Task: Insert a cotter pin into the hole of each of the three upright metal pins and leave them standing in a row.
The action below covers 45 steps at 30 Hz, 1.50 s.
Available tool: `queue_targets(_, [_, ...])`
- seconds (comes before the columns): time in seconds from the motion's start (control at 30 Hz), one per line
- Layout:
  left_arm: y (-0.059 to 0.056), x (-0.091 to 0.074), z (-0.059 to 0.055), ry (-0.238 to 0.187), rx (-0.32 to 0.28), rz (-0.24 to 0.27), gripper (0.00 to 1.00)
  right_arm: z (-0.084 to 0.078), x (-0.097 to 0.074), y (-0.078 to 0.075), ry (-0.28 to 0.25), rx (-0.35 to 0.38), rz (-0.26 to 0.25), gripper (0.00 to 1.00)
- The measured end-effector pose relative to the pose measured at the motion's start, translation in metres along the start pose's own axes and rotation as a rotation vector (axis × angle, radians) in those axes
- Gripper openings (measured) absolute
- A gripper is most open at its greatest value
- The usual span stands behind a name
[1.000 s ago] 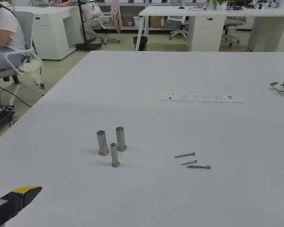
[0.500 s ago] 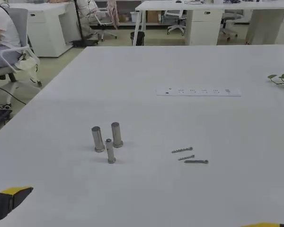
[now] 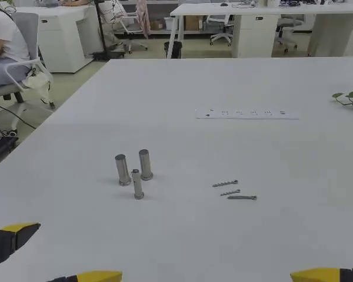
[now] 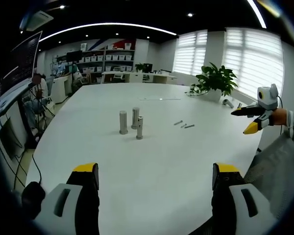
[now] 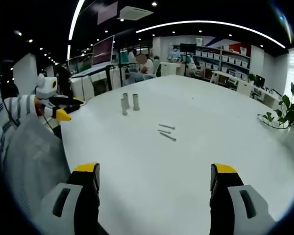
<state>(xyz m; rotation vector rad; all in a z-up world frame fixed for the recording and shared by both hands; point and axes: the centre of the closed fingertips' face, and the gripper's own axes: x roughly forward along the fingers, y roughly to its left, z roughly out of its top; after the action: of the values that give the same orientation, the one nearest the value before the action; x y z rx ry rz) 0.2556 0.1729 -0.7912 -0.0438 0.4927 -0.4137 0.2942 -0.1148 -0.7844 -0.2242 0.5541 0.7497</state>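
**A:** Where are the metal pins?

**B:** Left of centre in the head view. All three metal pins [image 3: 145,164] stand upright on the white surface [image 3: 182,235], bunched in a triangle rather than a row.

**A:** And the cotter pins?

**B:** Right of centre, well apart from them. The three cotter pins [image 3: 230,192] lie flat, close together.

**A:** The fingers?

**B:** The left gripper [image 4: 156,169] has its fingers spread wide, with nothing between them. The right gripper [image 5: 154,169] is the same. Both sit low in the frame.
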Motion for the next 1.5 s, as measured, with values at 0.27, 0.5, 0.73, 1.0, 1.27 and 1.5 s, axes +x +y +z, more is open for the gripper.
queue_targets(0.27, [0.001,-0.003,-0.002,-0.012,-0.023,0.007,0.94,0.0,-0.004,-0.001,0.003,-0.002,-0.004,0.95])
queue_targets(0.5, [0.005,0.001,-0.003,-0.005,-0.008,0.013,0.93,-0.003,-0.006,-0.004,0.014,0.011,-0.007,0.94])
queue_targets(0.73, [0.011,0.011,-0.003,0.011,-0.019,0.003,0.91,-0.01,-0.003,-0.007,0.038,0.019,-0.008,0.93])
queue_targets(1.0, [0.017,0.036,0.005,0.026,-0.005,-0.027,0.92,-0.013,-0.001,-0.01,0.053,0.037,-0.015,0.93])
queue_targets(1.27, [0.016,0.073,0.029,-0.017,0.036,-0.087,0.83,-0.015,-0.001,-0.012,0.054,0.055,-0.025,0.92])
queue_targets(1.5, [0.022,0.098,0.048,-0.051,0.058,-0.103,0.72,-0.021,-0.001,-0.018,0.074,0.071,-0.047,0.88])
